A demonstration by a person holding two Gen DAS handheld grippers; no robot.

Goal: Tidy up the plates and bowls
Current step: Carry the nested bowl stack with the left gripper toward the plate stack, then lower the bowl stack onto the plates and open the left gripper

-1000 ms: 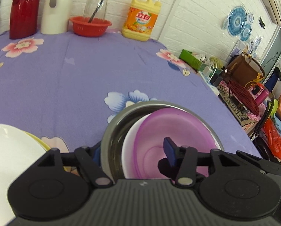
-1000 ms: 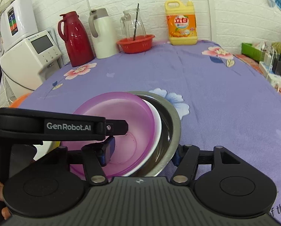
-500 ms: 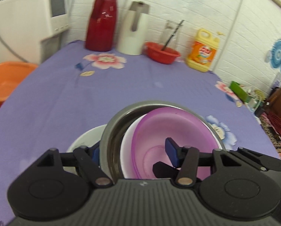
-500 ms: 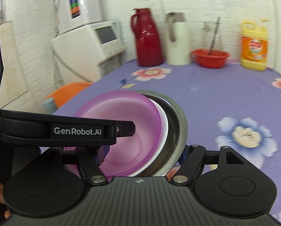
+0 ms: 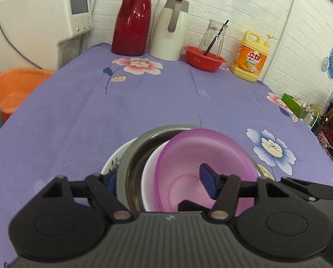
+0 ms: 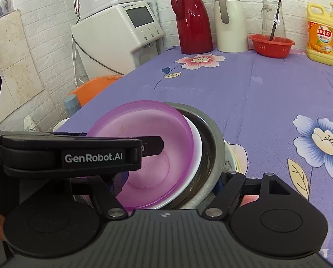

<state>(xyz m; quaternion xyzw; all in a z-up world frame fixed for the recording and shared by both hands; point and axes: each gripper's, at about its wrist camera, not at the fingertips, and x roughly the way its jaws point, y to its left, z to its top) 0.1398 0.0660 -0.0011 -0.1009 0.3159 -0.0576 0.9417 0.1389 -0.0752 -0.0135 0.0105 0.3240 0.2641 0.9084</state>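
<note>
A steel bowl [image 5: 130,156] [image 6: 213,140] holds a white bowl [image 5: 150,169] [image 6: 196,134] and a purple bowl [image 5: 202,151] [image 6: 144,129] nested inside. My left gripper [image 5: 159,183] is shut on the stack: one finger outside the steel rim, the other inside the purple bowl. My right gripper [image 6: 168,185] is shut on the stack's opposite side in the same way. The stack sits over a white plate [image 5: 115,158] [image 6: 230,156] on the purple flowered tablecloth [image 5: 144,102]. The left gripper's body crosses the right wrist view.
At the table's back stand a red thermos [image 5: 131,17], a white thermos [image 5: 170,29], a red basket [image 5: 204,58] with a glass jar, and a yellow detergent bottle [image 5: 251,58]. An orange basin [image 5: 12,87] and a white appliance [image 5: 46,22] are off the left edge.
Both grippers swung left with the bowl stack. The stack now sits over the white plate that lay to its left a second ago.
</note>
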